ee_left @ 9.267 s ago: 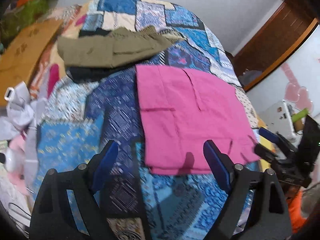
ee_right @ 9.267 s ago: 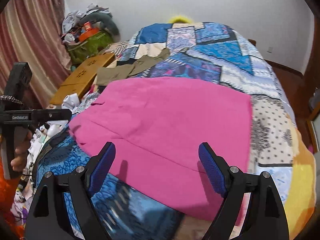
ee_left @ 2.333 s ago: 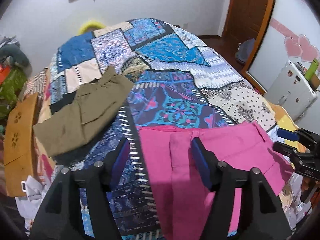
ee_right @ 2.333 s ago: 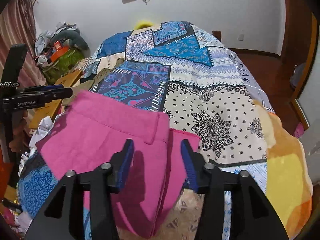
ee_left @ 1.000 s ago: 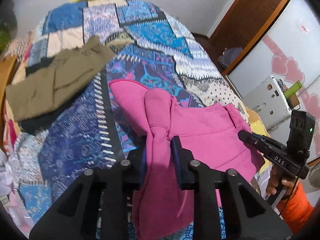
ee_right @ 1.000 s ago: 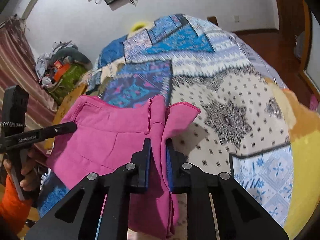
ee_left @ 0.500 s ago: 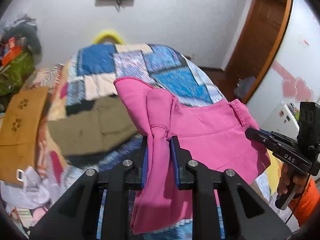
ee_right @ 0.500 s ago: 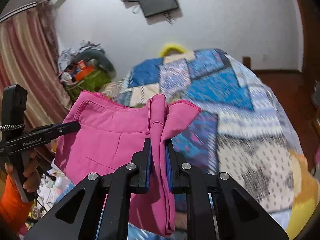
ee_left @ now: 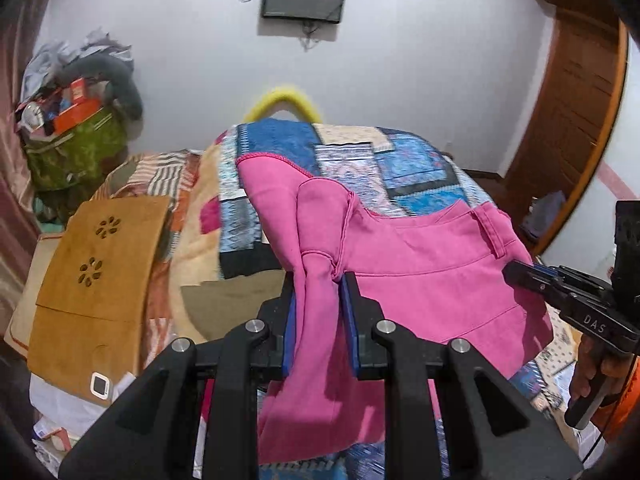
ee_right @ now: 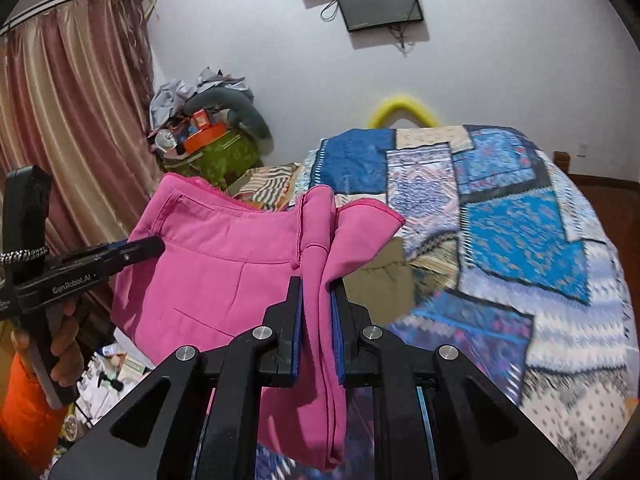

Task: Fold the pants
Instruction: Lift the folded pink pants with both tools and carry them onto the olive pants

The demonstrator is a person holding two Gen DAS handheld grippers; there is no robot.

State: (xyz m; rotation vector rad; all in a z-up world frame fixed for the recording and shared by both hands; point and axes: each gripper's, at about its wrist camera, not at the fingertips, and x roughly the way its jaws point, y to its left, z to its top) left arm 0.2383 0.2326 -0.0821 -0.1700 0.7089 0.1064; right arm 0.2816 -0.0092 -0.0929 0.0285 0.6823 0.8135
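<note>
Step in hand: the carry phase of a fold. The pink pants [ee_left: 420, 280] hang in the air above the bed [ee_left: 400, 160], lifted clear of the patchwork quilt [ee_right: 520, 240] and stretched between the two tools.

Left side: the left tongs [ee_left: 318, 304] are clamped on a bunched corner of the pink pants, with cloth squeezed between the blue pads and a loose flap standing up above them. Centre: the garment spans from one grip to the other, sagging slightly, with a seam and a belt loop visible. Right side: the right tongs [ee_right: 316, 308] are likewise closed on the opposite gathered corner, several layers pinched together.

Next move, as a judgement: both grips should travel together at equal height, lay the held edge over the far part of the garment, align the edges, then release.

Not determinable: the lower hem is cut off behind both tool bodies, so how much cloth hangs below is unknown. An olive garment [ee_right: 380, 280] lies on the quilt, mostly covered. Parts of the quilt are blurred, probably from motion.
</note>
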